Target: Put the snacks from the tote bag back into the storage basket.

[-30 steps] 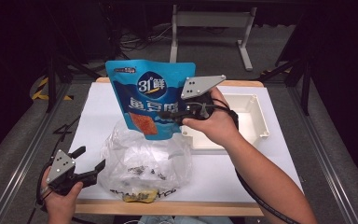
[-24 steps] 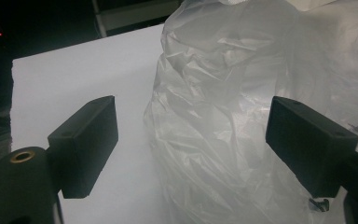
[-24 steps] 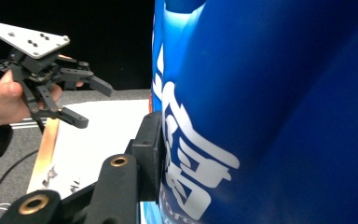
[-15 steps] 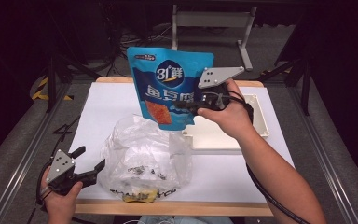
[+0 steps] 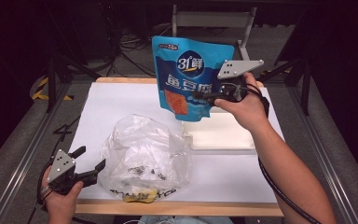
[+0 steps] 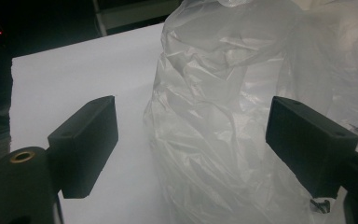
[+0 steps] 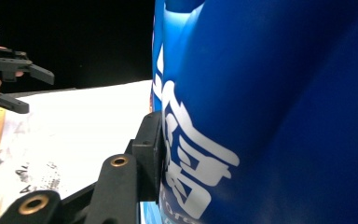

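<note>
My right gripper [image 5: 204, 97] clamped on blue snack pouch [image 5: 189, 74], pouch upright in air above white tray [image 5: 223, 135]. My left gripper [image 5: 89, 164] jaws apart, just beside crumpled clear plastic bag [image 5: 144, 156] on table.

Blue pouch [image 5: 191, 77]: white "31鲜" logo near the top, big white Chinese chars below it, approx. "鱼豆腐", above an orange panel. Small print at pouch's top-left corner is too tiny to read. Clear plastic bag [image 5: 144, 156] has dark print near its bottom, illegible.
</note>
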A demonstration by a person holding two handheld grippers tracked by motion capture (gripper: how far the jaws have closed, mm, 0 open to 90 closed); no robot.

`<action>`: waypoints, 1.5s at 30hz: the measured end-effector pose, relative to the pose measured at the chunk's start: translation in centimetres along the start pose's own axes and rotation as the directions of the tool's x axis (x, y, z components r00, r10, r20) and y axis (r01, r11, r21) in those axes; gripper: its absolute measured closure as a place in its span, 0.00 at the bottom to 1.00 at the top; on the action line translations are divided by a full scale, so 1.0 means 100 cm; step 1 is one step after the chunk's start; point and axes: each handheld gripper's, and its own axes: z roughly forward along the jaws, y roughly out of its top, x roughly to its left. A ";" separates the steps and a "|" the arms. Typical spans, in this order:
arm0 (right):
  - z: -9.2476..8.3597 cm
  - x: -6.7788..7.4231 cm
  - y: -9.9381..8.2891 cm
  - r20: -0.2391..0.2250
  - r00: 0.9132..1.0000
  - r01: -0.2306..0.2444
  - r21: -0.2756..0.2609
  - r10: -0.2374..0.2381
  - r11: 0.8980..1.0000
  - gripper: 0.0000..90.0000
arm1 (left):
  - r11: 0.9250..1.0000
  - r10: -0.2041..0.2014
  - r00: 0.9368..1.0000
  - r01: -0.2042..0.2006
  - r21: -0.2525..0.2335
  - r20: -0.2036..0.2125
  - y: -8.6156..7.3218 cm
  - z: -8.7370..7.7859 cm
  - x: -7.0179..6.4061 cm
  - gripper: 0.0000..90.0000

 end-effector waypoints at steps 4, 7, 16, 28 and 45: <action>-0.002 -0.010 -0.006 0.010 1.000 -0.009 -0.002 0.009 1.000 0.64 | 1.000 0.001 1.000 -0.001 -0.001 -0.001 0.000 0.000 0.000 0.19; -0.005 -0.020 -0.012 0.022 1.000 -0.009 -0.005 0.009 1.000 0.64 | 1.000 0.000 1.000 0.000 0.000 0.000 0.000 0.000 0.000 0.19; -0.005 -0.040 -0.022 0.048 0.999 -0.014 0.010 0.013 1.000 0.64 | 1.000 0.003 1.000 -0.003 -0.003 0.002 0.000 0.000 0.000 0.19; -0.008 -0.059 -0.044 0.086 0.996 -0.032 0.010 0.031 0.999 0.64 | 1.000 0.002 1.000 -0.002 -0.001 0.001 0.000 0.000 0.000 0.19; 0.003 -0.070 -0.074 0.097 0.994 -0.057 0.034 0.053 0.998 0.64 | 1.000 0.002 1.000 -0.002 0.000 0.001 0.000 -0.001 0.001 0.19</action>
